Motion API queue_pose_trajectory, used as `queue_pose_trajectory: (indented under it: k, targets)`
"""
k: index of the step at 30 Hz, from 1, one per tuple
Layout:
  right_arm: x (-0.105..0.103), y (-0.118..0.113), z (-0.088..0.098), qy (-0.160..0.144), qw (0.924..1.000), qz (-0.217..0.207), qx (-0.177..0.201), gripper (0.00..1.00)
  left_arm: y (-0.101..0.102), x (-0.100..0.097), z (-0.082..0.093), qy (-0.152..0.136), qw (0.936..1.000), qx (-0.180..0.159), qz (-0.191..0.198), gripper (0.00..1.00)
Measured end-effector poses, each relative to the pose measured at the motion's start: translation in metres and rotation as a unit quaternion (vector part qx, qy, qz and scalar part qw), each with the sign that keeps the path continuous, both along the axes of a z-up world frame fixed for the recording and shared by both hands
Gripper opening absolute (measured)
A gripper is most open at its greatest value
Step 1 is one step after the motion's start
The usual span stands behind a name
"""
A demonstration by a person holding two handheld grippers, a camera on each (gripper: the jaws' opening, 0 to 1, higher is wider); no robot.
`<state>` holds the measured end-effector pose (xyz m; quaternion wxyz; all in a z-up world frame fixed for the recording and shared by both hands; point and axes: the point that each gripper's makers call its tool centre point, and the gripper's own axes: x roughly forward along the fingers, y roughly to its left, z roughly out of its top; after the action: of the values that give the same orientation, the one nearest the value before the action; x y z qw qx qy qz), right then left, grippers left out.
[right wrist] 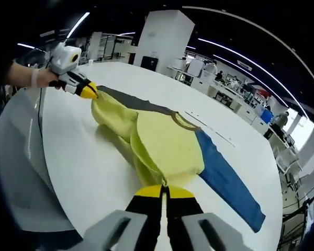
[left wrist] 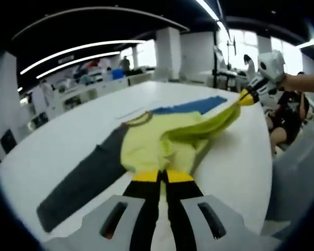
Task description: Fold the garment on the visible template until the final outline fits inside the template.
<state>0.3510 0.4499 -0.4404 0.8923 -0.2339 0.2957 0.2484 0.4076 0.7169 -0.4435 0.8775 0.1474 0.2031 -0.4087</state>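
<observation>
White table, both grippers apparently gripping garment.

My left gripper rises from the bottom of the left gripper view with its black, yellow-tipped jaws drawn together, pinching the hem of the garment between the tips. My right gripper stands the same way in the right gripper view, jaws closed on the cloth at its near edge. In the left gripper view the right gripper comes in from the right, held aloft in my hand, forearm bare, its yellow tips nipping a raised fold. In the right gripper view the left gripper enters at upper left, my hand behind it, tips clamped on the cloth.
</observation>
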Motion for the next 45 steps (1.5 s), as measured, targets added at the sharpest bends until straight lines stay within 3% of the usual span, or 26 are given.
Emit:
queue_pose_trajectory:
  k: [8,15,23,29,36,41,45]
  targets:
    - [-0.015,-0.015,-0.006,0.012,0.9999,0.006,-0.01,0.0,0.002,-0.02,-0.012,0.008,0.9986,0.028,-0.044,0.0]
    - [-0.036,-0.033,-0.025,0.045,0.9989,0.01,-0.008,0.0,0.007,-0.042,-0.025,0.025,0.995,0.049,-0.084,0.0]
    - [-0.053,-0.048,-0.035,0.07,0.9974,0.016,-0.012,0.0,0.014,-0.055,-0.034,0.041,0.993,0.059,-0.094,0.0]
    - [-0.061,-0.05,-0.042,0.085,0.9954,0.039,-0.02,0.0,0.017,-0.072,-0.045,0.046,0.9867,0.086,-0.129,0.0]
    - [-0.076,-0.048,-0.05,0.102,0.993,0.059,-0.015,0.0,0.026,-0.086,-0.054,0.062,0.9839,0.097,-0.137,0.0]
    - [-0.086,-0.048,-0.066,0.119,0.9897,0.074,-0.028,0.0,0.034,-0.091,-0.061,0.073,0.9835,0.102,-0.13,0.0]
    - [-0.087,-0.049,-0.072,0.129,0.989,0.07,-0.021,0.0,0.038,-0.09,-0.065,0.091,0.9862,0.082,-0.111,0.0]
